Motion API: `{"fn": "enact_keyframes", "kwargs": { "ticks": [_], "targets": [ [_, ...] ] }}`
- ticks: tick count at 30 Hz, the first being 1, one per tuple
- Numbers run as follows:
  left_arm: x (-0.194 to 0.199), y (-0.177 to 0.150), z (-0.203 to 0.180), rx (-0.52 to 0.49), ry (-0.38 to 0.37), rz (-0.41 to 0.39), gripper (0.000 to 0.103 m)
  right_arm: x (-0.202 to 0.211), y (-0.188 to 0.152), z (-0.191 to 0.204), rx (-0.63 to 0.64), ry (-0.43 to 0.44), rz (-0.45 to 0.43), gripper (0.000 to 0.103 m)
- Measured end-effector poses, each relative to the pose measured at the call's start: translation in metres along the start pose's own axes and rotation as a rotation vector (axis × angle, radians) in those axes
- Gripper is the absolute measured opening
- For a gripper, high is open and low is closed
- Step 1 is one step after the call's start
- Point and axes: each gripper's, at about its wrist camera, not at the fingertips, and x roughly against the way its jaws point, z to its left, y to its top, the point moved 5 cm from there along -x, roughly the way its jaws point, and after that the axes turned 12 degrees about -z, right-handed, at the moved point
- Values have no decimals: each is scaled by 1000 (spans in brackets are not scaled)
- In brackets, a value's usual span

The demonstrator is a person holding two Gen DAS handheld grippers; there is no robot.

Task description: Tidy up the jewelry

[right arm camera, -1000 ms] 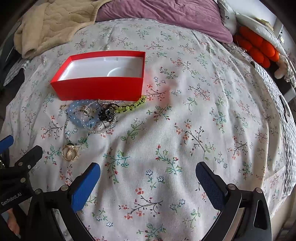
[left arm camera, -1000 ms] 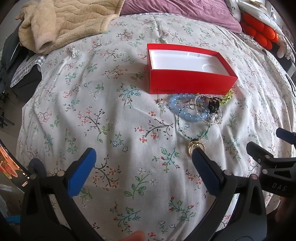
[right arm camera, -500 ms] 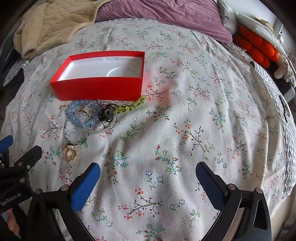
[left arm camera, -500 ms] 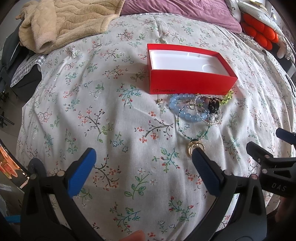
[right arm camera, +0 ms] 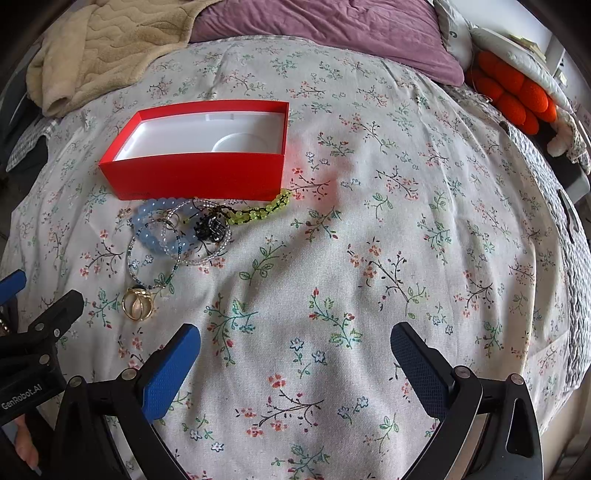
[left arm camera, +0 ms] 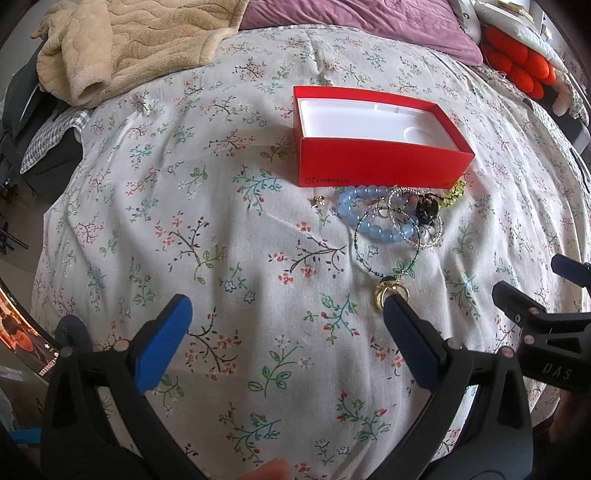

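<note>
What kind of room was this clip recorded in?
Most likely a bedroom: the work surface is a bed covered by a floral sheet, with a purple quilt and a beige fleece blanket bunched at the far end. The red box and jewelry sit directly on the sheet.

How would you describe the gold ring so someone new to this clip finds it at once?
Start at the red box on the floral bedspread; a tangle of bracelets lies against its near wall. Follow the thin green beaded loop out of that tangle toward the camera to the gold ring at its end: the only gold metal piece, nearest the grippers.
</note>
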Motion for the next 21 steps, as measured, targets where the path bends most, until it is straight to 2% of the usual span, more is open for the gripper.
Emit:
{"fn": "enact_keyframes", "kwargs": {
  "ticks": [13,20,21],
  "targets": [
    [-13,10,8,33,-59,60,103,-3,21,-9,-32,25,2,103],
    [-25,30,8,58,-140,101,103,-19,37,-12,-49,78,56,103],
    [-29,34,7,64,-155,111,99,-23,40,-14,-53,81,69,103]
  ]
}}
